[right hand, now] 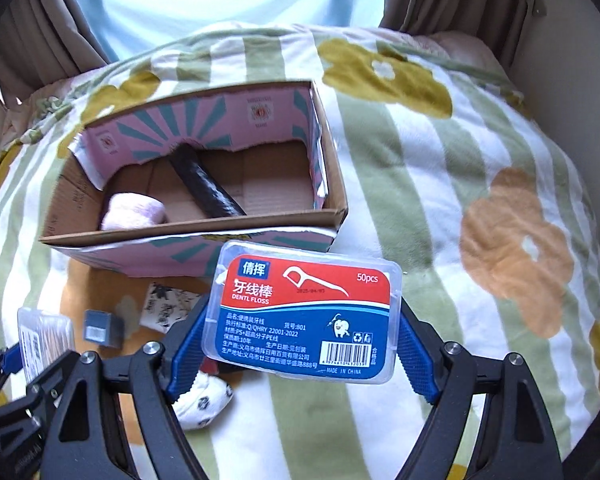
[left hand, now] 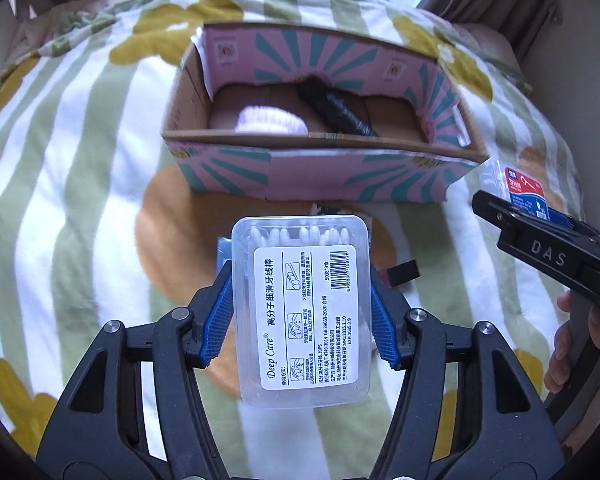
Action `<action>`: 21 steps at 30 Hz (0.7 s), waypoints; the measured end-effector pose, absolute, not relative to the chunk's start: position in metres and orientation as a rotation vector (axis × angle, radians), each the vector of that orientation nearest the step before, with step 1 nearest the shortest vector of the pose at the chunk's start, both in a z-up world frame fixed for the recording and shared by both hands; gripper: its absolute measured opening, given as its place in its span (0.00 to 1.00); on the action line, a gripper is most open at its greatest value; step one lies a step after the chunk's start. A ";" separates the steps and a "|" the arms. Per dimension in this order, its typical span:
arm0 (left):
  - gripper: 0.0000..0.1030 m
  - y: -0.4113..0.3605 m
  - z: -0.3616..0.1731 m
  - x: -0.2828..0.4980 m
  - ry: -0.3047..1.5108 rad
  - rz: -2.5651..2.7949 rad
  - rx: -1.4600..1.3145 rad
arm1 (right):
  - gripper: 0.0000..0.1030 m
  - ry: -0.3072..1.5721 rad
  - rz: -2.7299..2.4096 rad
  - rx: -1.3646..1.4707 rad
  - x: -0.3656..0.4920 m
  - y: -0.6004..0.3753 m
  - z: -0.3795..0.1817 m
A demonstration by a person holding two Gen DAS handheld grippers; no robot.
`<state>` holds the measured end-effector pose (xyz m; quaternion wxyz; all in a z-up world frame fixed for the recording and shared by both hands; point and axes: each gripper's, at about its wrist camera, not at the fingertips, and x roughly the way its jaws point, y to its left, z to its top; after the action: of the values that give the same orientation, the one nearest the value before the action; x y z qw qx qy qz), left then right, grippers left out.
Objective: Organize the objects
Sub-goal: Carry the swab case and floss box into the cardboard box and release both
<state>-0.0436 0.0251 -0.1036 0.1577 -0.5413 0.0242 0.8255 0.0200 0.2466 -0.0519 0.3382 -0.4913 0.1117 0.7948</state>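
My left gripper [left hand: 302, 316] is shut on a clear floss-pick box with a white Deep Care label [left hand: 305, 312], held above the blanket. My right gripper [right hand: 300, 340] is shut on a clear box with a red and blue dental floss label [right hand: 304, 312], its blue pads [right hand: 414, 354] pressing both short ends. Ahead of both sits an open pink and teal cardboard box [left hand: 316, 176] [right hand: 204, 252]. Inside it lie a pale purple fluffy item [left hand: 270, 120] [right hand: 134, 210] and a black roll [left hand: 334, 110] [right hand: 204, 186]. The right gripper with its box shows at the right edge of the left wrist view [left hand: 540, 220].
A striped flower-print blanket [right hand: 420, 184] covers the bed. On it near the box lie a small dark box [right hand: 102, 328], a black-and-white printed packet [right hand: 164, 308] and a white spotted soft item [right hand: 204, 400]. Curtains and a wall stand behind. A hand [left hand: 568, 344] shows at right.
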 end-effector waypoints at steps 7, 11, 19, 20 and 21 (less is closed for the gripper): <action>0.55 0.007 -0.029 -0.026 0.082 2.398 -1.495 | 0.78 0.259 2.143 -1.264 0.005 0.200 0.012; 0.55 -0.008 0.013 -0.012 0.064 2.406 -1.477 | 0.78 0.229 2.177 -1.263 0.014 0.177 0.049; 0.55 -0.017 0.060 0.011 0.079 2.422 -1.430 | 0.78 0.197 2.236 -1.240 0.031 0.144 0.090; 0.55 -0.017 0.063 0.012 0.080 2.419 -1.428 | 0.78 0.201 2.238 -1.233 0.032 0.143 0.093; 0.55 -0.017 0.065 0.012 0.081 2.417 -1.427 | 0.78 0.202 2.240 -1.227 0.033 0.142 0.096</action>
<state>0.0122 -0.0166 0.0653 0.1659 -0.5011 0.0283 0.8489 0.0327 0.1423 0.0956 0.2856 -0.4590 0.0757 0.8379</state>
